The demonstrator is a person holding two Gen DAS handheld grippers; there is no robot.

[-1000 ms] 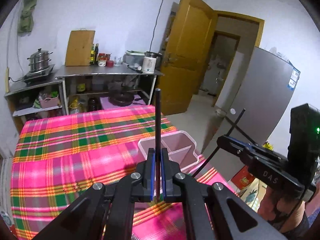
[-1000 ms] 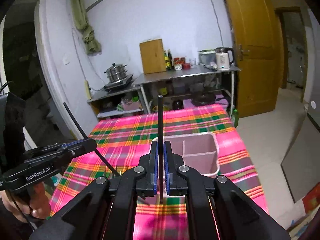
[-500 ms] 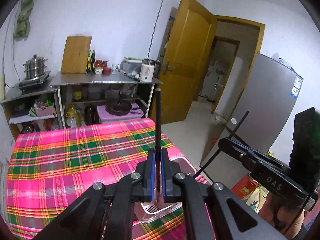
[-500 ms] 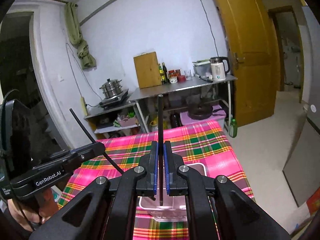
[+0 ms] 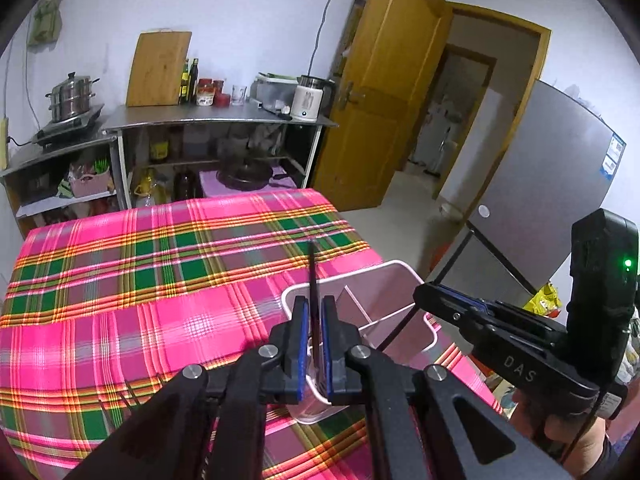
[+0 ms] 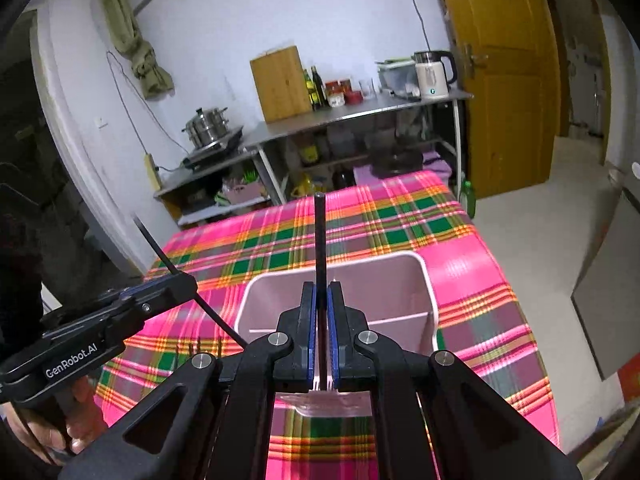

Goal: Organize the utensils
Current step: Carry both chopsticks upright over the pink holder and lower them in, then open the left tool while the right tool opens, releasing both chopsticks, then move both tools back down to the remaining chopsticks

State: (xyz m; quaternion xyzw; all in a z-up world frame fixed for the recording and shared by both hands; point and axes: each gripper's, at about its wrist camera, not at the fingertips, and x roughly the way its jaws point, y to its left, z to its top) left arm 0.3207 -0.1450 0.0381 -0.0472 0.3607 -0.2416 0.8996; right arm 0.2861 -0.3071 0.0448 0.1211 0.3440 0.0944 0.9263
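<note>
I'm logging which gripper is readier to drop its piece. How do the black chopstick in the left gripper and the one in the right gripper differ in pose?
The left gripper holds its chopstick slanted, as the right wrist view shows, while the right gripper holds its chopstick nearly upright in its own view. The left chopstick sits beside the pink divided bin; the right chopstick is centred over it. Both are thin, black and clamped between shut blue pads.

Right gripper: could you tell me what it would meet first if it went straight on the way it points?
Probably the pink divided utensil holder, just beyond the right gripper and its black chopstick; depth is unclear.
</note>
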